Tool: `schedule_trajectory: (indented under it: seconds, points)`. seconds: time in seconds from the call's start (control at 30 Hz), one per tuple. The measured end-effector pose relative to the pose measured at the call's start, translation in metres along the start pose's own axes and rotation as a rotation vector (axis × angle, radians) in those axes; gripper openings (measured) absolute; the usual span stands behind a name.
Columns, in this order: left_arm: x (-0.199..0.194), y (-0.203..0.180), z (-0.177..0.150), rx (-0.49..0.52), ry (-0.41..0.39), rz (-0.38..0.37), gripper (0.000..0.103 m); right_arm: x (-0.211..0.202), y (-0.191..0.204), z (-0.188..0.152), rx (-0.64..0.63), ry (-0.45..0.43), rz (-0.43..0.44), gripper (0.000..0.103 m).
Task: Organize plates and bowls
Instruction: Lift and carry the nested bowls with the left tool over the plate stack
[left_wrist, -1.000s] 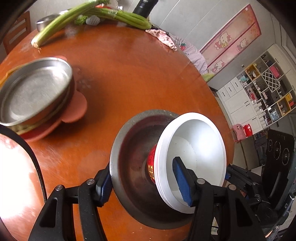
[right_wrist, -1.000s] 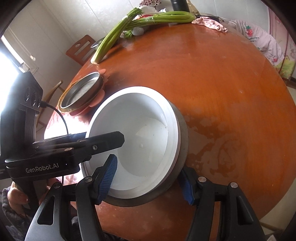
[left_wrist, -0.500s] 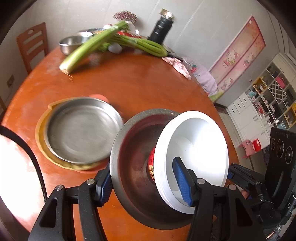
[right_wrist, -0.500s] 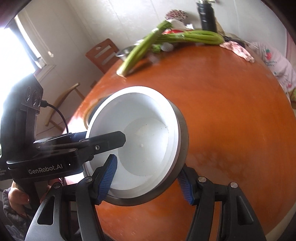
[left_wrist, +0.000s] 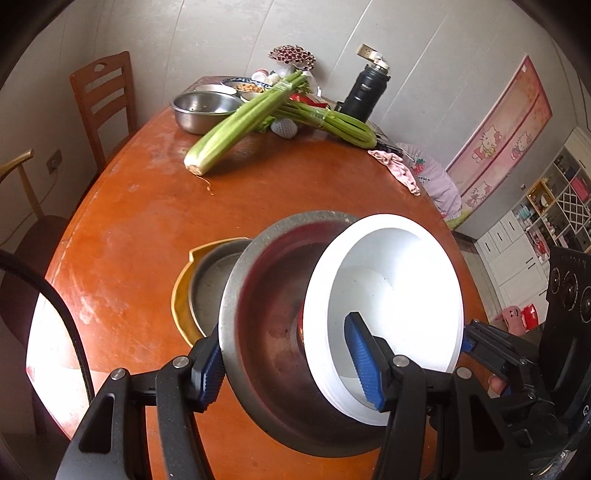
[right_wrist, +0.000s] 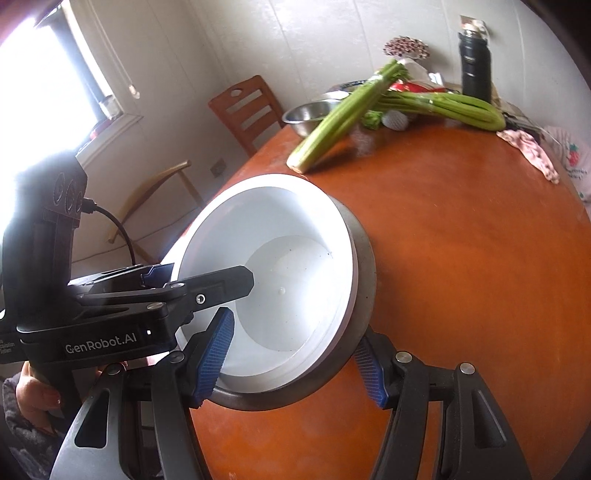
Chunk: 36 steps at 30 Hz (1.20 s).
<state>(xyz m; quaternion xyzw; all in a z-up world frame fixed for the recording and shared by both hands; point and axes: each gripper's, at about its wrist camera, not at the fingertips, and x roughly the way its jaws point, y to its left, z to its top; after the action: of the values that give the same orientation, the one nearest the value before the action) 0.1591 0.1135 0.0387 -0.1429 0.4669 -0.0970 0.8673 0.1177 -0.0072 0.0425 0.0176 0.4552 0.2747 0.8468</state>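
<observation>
The middle of the round bench (left_wrist: 155, 229) lies bare and open to a pass, as does its right half in the right wrist view. The far edge is crowded: two celery bunches (left_wrist: 240, 125) lie crossed there, with a steel bowl (left_wrist: 203, 109), a dark flask (left_wrist: 364, 92) and a pink cloth (left_wrist: 397, 170) nearby. Near the front, a steel pan on a yellow plate (left_wrist: 181, 291) takes up the left-centre. Wooden chairs (left_wrist: 105, 96) stand close along the left side.
</observation>
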Motion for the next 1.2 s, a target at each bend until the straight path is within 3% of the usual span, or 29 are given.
schedule_trajectory:
  seconds: [0.37,0.73,1.2]
  points:
    - [0.013,0.025,0.018,-0.028,0.005,0.038,0.059,0.032,0.009,0.026,-0.033,0.019,0.010,0.066]
    - [0.043,0.035,0.016,-0.046,0.058,0.046,0.059,0.060,-0.009,0.024,0.008,0.078,0.018,0.066]
    - [0.055,0.029,0.014,-0.016,0.063,0.091,0.059,0.074,-0.019,0.022,0.016,0.104,0.007,0.066]
